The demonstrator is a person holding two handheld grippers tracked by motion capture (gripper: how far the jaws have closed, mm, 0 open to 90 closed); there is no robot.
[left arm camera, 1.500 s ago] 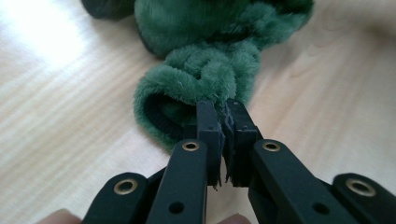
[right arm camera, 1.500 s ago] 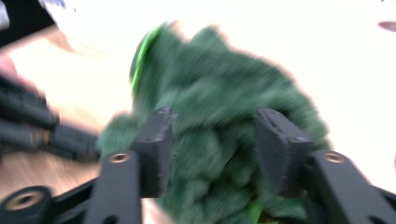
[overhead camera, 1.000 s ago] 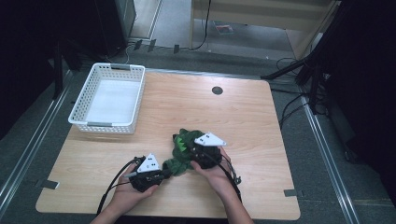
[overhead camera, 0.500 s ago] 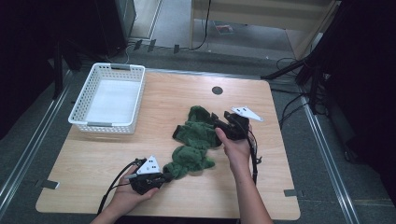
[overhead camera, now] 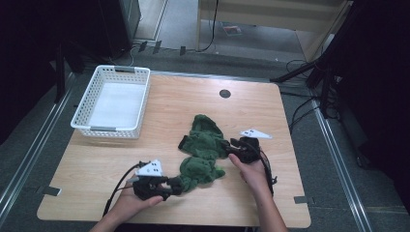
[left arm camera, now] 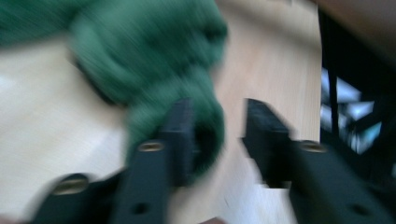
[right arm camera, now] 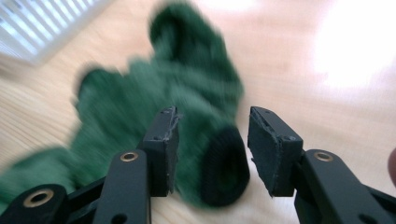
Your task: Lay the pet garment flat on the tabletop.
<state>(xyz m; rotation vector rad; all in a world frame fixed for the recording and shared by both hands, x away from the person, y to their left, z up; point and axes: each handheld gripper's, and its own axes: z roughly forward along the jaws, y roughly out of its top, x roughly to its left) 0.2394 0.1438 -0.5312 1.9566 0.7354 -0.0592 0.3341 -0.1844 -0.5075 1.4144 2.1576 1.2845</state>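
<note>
Both tools have let go: the left tool (overhead camera: 170, 186), jaws just opened, stands apart beside the green garment (overhead camera: 203, 150) lying stretched out mid-table, while the right tool (overhead camera: 231, 147), jaws just narrowing, stays unclamped, so regrasping seems next.
</note>
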